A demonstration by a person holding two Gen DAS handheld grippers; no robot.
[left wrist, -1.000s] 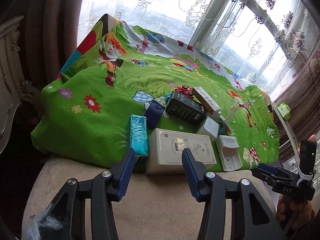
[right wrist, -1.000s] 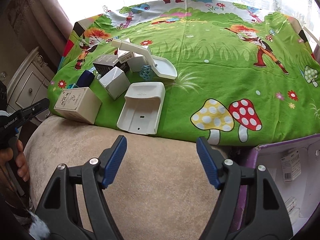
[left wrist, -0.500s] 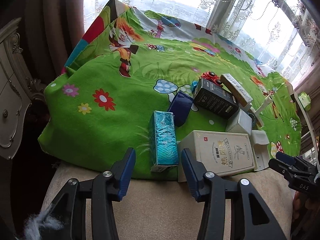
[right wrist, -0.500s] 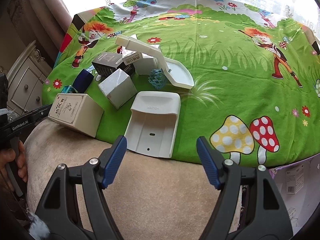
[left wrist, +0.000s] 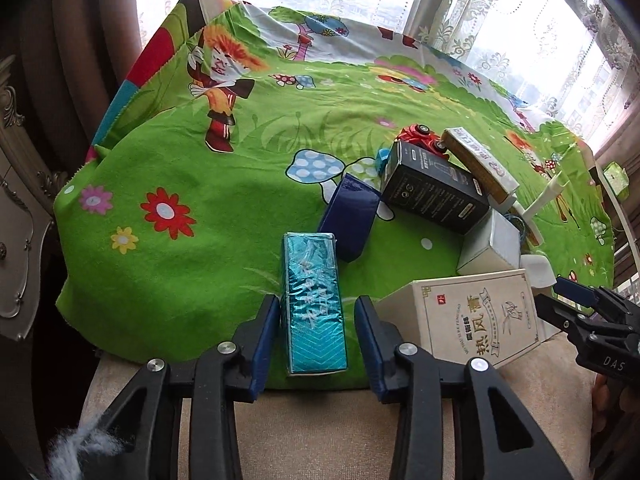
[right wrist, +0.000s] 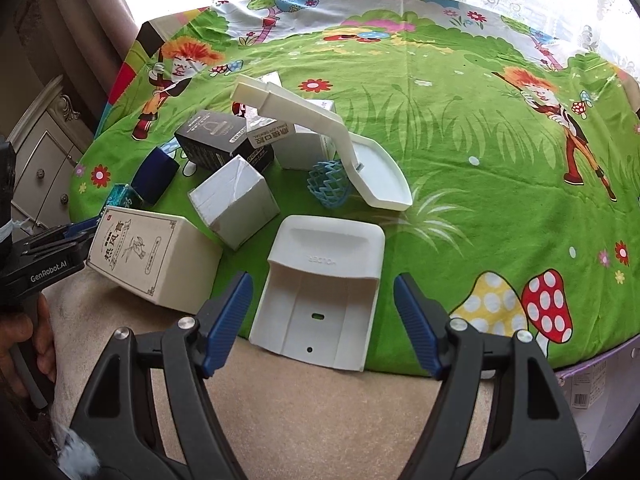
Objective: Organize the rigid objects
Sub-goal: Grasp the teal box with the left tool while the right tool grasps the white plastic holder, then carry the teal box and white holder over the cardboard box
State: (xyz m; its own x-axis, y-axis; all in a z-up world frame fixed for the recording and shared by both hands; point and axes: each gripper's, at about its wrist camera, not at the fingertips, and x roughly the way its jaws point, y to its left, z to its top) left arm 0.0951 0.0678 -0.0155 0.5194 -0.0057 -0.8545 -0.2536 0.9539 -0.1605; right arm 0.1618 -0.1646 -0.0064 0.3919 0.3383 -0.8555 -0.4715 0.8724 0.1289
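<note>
A teal foil box (left wrist: pixel 308 264) lies lengthwise on the green cartoon cloth (left wrist: pixel 200 160) at its near edge. My left gripper (left wrist: pixel 316 304) straddles the box's near half. Its jaws are closing; the left pad is at the box's side and a slim gap shows at the right pad. A white plastic holder (right wrist: pixel 324 248) lies at the cloth's near edge, and my right gripper (right wrist: pixel 322 280) stands open around its near end without touching. Beside them lie a cream box (left wrist: pixel 476 316), a navy box (left wrist: pixel 350 216), a black box (left wrist: pixel 434 188) and a white cube (right wrist: pixel 234 204).
Further back lie a white scoop (right wrist: pixel 340 140), a blue lattice ball (right wrist: pixel 330 184) and a red toy car (left wrist: pixel 420 136). Beige upholstery (left wrist: pixel 320 420) runs under the grippers. A carved dresser (left wrist: pixel 16 220) stands on the left, and a purple-edged carton (right wrist: pixel 592 392) on the right.
Both grippers moved forward and down toward the cloth's edge. The left jaws narrowed and now flank the teal box. The right jaws now flank the white holder's near end.
</note>
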